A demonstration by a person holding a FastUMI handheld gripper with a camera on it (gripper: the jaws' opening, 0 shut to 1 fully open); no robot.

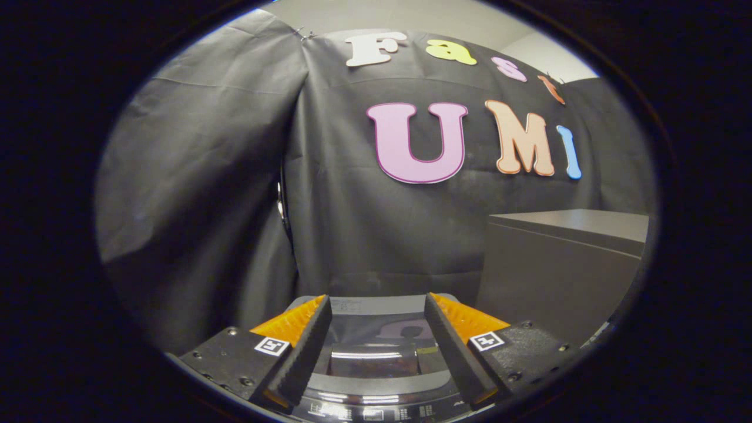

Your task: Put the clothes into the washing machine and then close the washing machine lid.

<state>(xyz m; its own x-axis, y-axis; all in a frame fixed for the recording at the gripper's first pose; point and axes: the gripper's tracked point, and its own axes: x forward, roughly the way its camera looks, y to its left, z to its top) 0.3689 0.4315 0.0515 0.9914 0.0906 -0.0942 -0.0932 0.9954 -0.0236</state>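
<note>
hovering apart, hand-held gripper [376,305] fingers above washing machine lid [373,358]

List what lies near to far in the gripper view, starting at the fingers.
Open gripper with nothing between its fingers → washing machine control panel → washing machine lid → grey cabinet off to the right → black cloth wall.

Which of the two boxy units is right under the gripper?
The washing machine, seen between the open gripper fingers; its glossy lid looks shut. The grey cabinet stands beyond, rightward.

Gripper [376,305] jaws apart (empty)
</note>
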